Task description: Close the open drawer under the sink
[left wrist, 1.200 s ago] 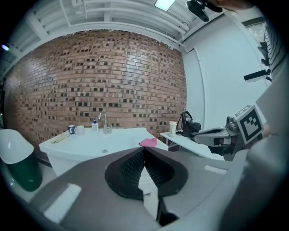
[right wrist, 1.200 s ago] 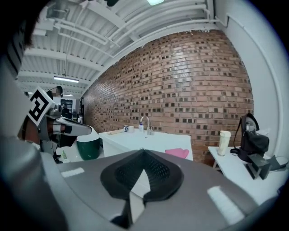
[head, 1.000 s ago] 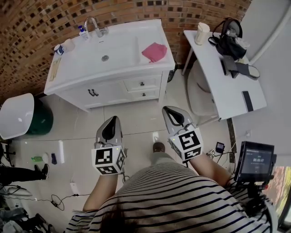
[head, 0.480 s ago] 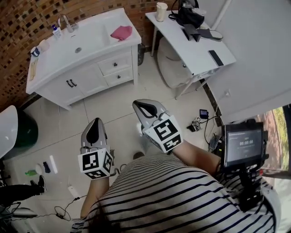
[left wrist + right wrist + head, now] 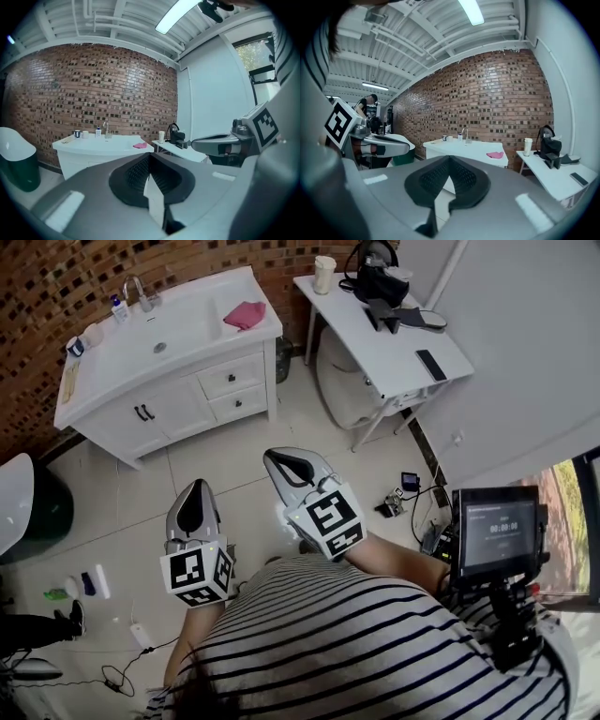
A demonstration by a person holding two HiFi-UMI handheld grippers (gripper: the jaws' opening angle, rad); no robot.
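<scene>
The white sink vanity (image 5: 112,390) stands against the brick wall, far from both grippers. Its two small drawers (image 5: 232,379) on the right side look flush with the front. A pink cloth (image 5: 246,315) lies on the counter beside the basin. My left gripper (image 5: 195,489) is held over the tiled floor, jaws shut and empty. My right gripper (image 5: 281,459) is beside it, also shut on nothing. In the left gripper view the vanity (image 5: 93,149) shows beyond the left gripper (image 5: 149,154). The right gripper view shows the vanity (image 5: 461,149) beyond the right gripper (image 5: 450,157).
A white side table (image 5: 384,348) to the vanity's right carries a cup (image 5: 324,274), a black bag (image 5: 375,268) and a phone (image 5: 431,364). A dark green bin (image 5: 42,512) stands at the left. Bottles (image 5: 67,589) and cables (image 5: 398,498) lie on the floor.
The vanity has shifted from top centre to the upper left of the head view and looks farther away. Both grippers stay shut and empty, side by side.
</scene>
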